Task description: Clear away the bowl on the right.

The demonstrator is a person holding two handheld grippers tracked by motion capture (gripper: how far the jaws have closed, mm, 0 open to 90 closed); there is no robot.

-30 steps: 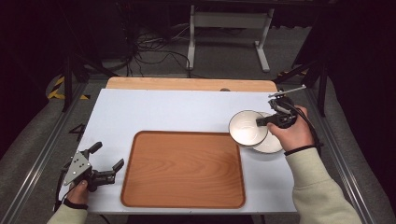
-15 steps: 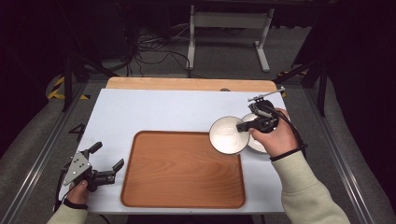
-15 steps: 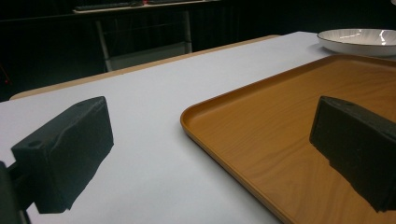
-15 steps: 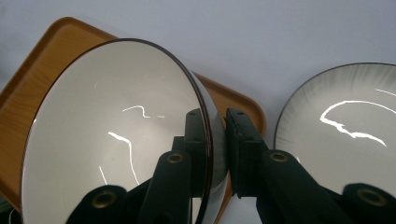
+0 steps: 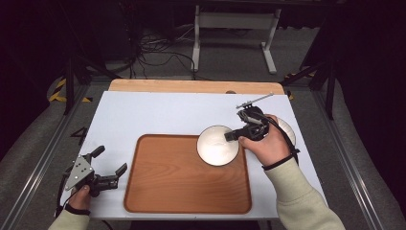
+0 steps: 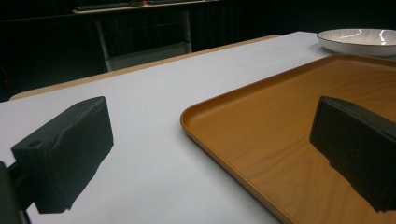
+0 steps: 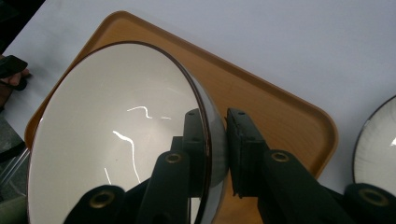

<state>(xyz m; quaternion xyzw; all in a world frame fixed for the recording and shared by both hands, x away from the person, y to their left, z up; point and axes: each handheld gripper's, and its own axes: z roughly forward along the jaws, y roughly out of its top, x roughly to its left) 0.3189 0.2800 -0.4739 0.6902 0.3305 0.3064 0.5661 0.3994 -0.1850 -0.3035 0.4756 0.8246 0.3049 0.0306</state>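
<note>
The white table (image 5: 158, 115) carries a wooden tray (image 5: 182, 187) on its near half, rounded at the corners and bare across most of its surface. In the high view, a white bowl (image 5: 216, 145) with a dark rim sits over the tray's far right corner, overlapping the tray's edge; the right gripper (image 5: 235, 135) clamps it, held by the person's right hand (image 5: 263, 141). In the right gripper view, 1 jaw lies inside the bowl (image 7: 116, 135) and 1 outside, pinching the wall, with the bowl tilted above the tray (image 7: 280, 121). A 2nd bowl (image 5: 288, 130) rests on the table just right of that hand, partly hidden by it. The left gripper (image 5: 109, 168) rests at the table's near left, beside the tray, its 2 jaws spread wide with nothing between them.
</note>
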